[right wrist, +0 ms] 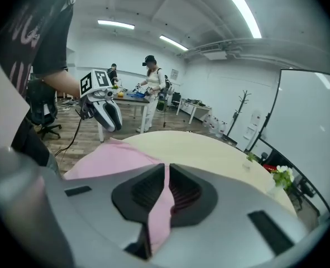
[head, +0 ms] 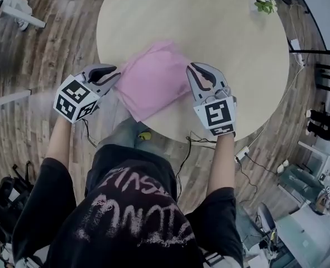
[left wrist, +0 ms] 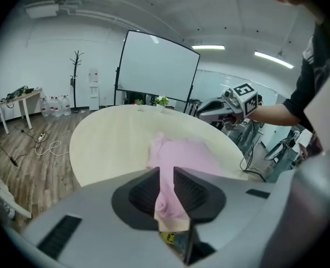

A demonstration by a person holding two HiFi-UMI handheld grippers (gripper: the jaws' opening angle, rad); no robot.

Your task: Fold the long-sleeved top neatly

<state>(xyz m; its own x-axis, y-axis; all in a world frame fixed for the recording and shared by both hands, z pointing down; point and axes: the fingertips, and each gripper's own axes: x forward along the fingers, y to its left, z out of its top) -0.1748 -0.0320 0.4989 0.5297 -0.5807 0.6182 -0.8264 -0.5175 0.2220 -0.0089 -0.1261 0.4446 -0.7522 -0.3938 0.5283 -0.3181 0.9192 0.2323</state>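
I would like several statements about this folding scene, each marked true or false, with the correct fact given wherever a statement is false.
1. The pink top lies on a round table. True.
2. The left gripper is empty. False: pink cloth is pinched between its fingers.
3. The right gripper is closed on a fold of the pink top. True.
4. The small plant stands right beside the pink top. False: it stands near the far edge of the round table, well apart from the cloth.
5. The two grippers hold the pink top at opposite sides. True.
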